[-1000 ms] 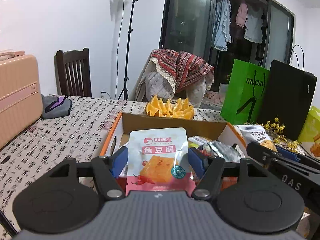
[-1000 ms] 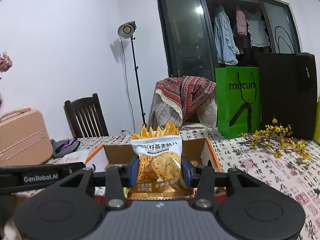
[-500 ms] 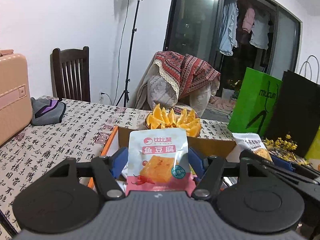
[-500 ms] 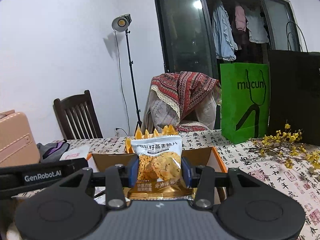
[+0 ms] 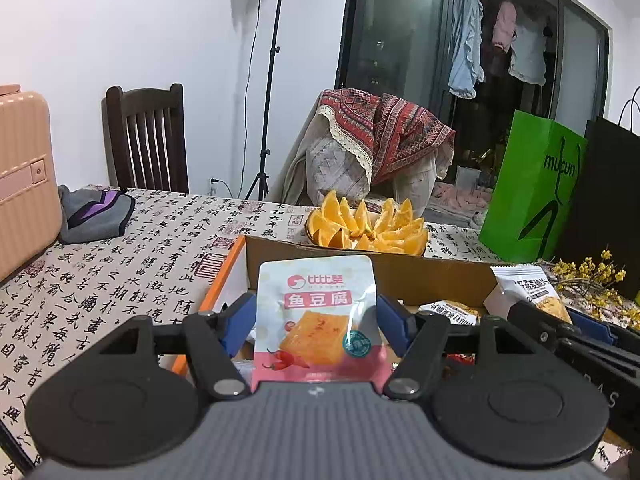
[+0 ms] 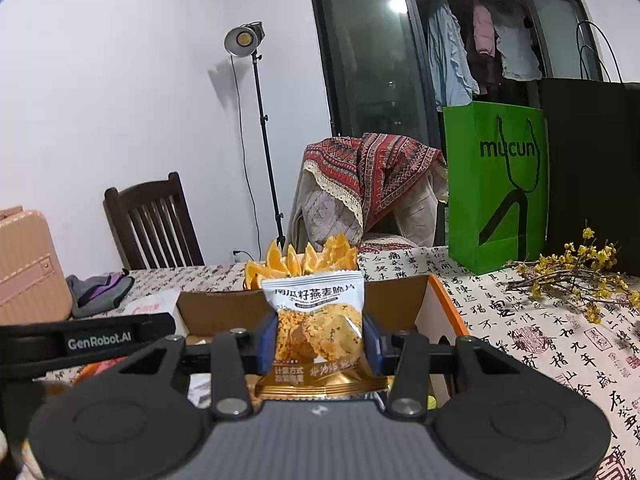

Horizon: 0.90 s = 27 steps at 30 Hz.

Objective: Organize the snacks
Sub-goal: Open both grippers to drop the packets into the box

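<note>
Now left gripper (image 5: 316, 320) clamps fish-tofu pouch (image 5: 316, 312), right gripper (image 6: 319, 344) clamps oat-crisp packet (image 6: 318, 320), above box rim (image 5: 360, 256).

We see the cardboard box (image 5: 360, 268) on the table (image 5: 140, 264), the plate of orange wedges (image 5: 366, 228) just behind its far wall. Left of the box lie a folded cloth (image 5: 94, 216) and a suitcase (image 5: 22, 184); a chair (image 5: 148, 140) stands behind the table. Right of the box we find flower sprigs (image 6: 576, 276), with two paper bags (image 6: 496, 184) behind them.
</note>
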{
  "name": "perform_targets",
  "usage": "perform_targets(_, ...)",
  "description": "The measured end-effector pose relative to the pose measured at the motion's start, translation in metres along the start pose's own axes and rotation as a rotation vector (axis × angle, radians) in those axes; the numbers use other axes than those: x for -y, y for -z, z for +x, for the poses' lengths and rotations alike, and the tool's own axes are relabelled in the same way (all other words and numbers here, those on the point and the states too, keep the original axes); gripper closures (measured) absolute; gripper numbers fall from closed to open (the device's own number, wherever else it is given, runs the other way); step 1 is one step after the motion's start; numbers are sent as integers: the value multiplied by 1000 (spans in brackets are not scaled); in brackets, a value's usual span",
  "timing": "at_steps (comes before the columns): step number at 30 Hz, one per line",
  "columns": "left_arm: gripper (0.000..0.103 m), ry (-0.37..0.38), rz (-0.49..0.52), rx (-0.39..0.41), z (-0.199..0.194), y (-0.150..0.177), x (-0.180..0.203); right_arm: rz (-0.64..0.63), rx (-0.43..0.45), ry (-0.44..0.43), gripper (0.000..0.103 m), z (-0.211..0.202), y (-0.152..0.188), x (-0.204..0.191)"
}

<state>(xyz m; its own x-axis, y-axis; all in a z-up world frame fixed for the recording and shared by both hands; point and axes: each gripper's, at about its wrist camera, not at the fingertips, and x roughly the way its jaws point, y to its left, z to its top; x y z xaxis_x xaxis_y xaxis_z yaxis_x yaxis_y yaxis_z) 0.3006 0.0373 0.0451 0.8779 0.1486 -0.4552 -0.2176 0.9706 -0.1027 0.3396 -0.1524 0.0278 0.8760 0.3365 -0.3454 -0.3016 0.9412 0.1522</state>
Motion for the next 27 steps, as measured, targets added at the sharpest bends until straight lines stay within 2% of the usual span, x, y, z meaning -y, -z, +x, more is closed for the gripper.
perform_targets(7,34,24,-2,24,-3,2,-2,4,4,-6,57,-4,-1,1)
perform_targets(8,34,25,-4,29,-4,2,-3,5,7,0,50,-4,-1,1)
perform_targets(10,27,35,-12,44,-7,2,-5,18,14,4,42,-6,-1,4)
perform_targets(11,18,33,-16,52,-8,1,-6,24,16,5,35,-7,-1,5)
perform_targets(12,13,26,-20,60,-10,1,-7,29,18,5,31,-8,-2,6)
perform_targets(13,4,21,-24,74,-12,1,-8,32,23,4,22,-10,-2,7)
perform_targets(14,0,22,-27,87,-14,0,-8,35,27,2,14,-11,-2,8)
perform_targets(19,0,18,-41,120,-22,-3,-10,44,44,-2,0,-15,-4,11)
perform_targets(27,0,19,-48,174,-47,-13,-10,34,76,2,0,-33,-12,11)
